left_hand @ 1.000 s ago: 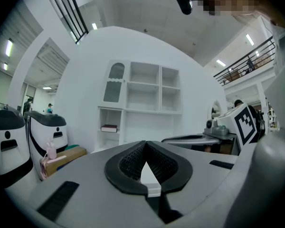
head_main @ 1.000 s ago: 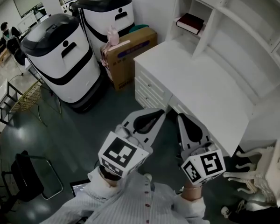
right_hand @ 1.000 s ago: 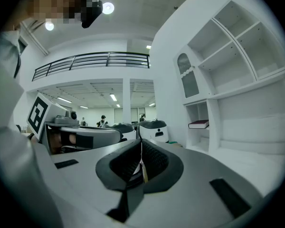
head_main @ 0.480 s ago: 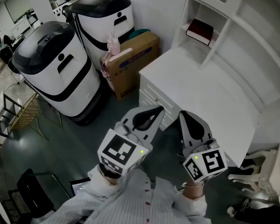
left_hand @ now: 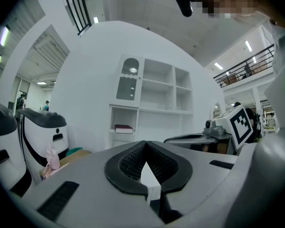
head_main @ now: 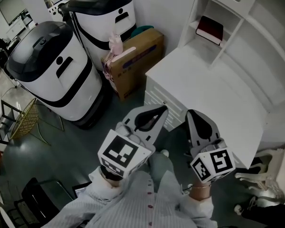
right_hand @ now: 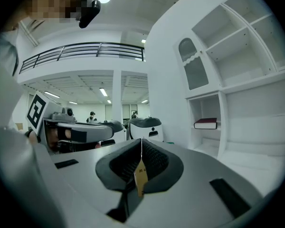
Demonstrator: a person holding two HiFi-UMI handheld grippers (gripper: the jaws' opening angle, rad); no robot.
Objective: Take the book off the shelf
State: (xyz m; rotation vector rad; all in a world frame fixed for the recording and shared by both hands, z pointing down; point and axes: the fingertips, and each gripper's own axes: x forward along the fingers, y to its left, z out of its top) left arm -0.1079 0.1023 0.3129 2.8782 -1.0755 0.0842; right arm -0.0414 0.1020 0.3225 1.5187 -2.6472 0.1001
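A dark red book (head_main: pixel 209 30) lies flat in the lower left cubby of the white shelf unit (head_main: pixel 247 18) that stands on a white desk (head_main: pixel 213 94). The same book (left_hand: pixel 123 128) shows far ahead in the left gripper view, and in the right gripper view the book (right_hand: pixel 205 123) sits off to the right. My left gripper (head_main: pixel 162 110) and right gripper (head_main: pixel 191 114) are held side by side in front of my chest, short of the desk's near edge. Both are shut with nothing between the pads. Each points toward the shelf, far from the book.
Two large white-and-black machines (head_main: pixel 52 70) (head_main: pixel 102 18) stand left of the desk. A cardboard box (head_main: pixel 133 56) with a pink item (head_main: pixel 115 37) on it sits between them and the desk. A white chair (head_main: pixel 268 175) is at lower right and a black chair (head_main: pixel 33 198) at lower left.
The view has crept toward the desk and shelf; the book now sits further right in the frame. Both grippers stay shut and keep their place in front of me.
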